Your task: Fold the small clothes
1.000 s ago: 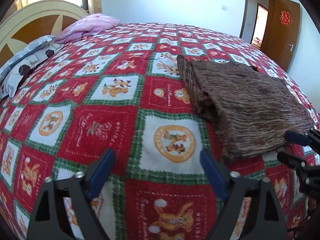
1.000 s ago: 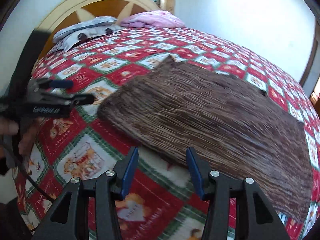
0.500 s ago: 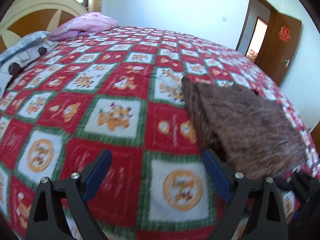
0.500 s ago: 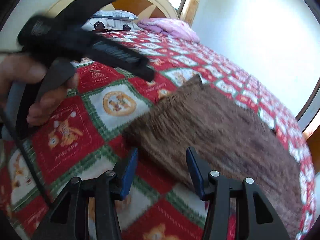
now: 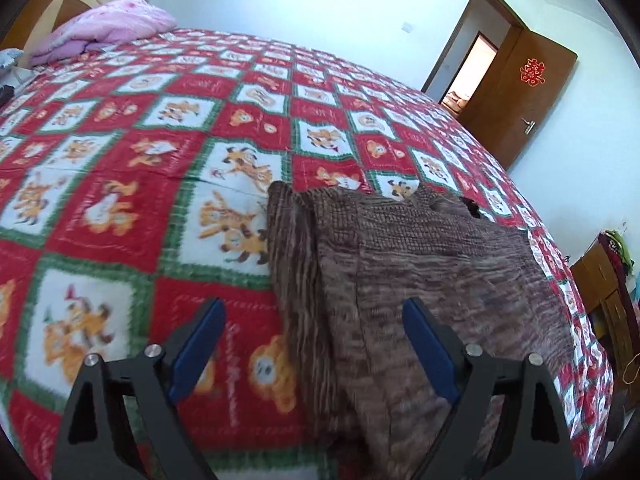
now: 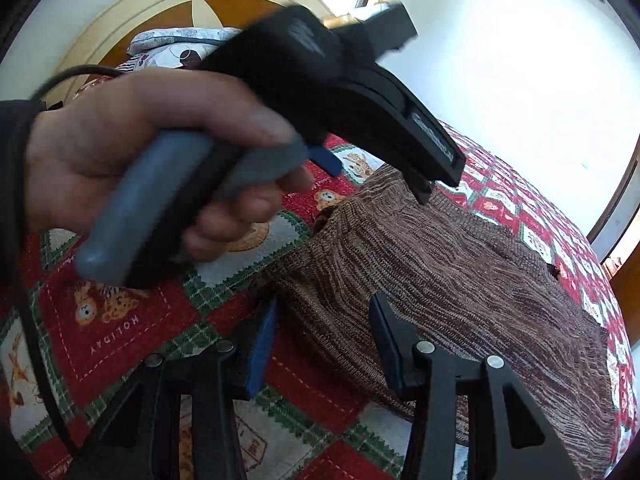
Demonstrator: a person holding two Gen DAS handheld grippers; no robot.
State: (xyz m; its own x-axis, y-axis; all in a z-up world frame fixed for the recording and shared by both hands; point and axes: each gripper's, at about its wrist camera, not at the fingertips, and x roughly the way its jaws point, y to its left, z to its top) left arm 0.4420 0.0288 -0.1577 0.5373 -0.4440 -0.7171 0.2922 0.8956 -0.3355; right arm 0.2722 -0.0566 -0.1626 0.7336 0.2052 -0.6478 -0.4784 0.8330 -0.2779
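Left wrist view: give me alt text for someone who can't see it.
A brown knitted garment lies flat on a bed's red, white and green cartoon-print bedspread, its near edge between the open blue-padded fingers of the left hand-held gripper. A pink quilt sits far left; a wooden door stands open far right.

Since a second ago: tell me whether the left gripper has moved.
Yes. In its own view the left gripper has swung toward the brown knit garment: against the red checked bedspread, the garment's edge now lies between its fingers, and the wooden door looms larger.

A pink quilt [image 5: 106, 32] lies bunched at the head of the red patterned bedspread [image 5: 120, 208]; a brown door [image 5: 520, 100] stands open.
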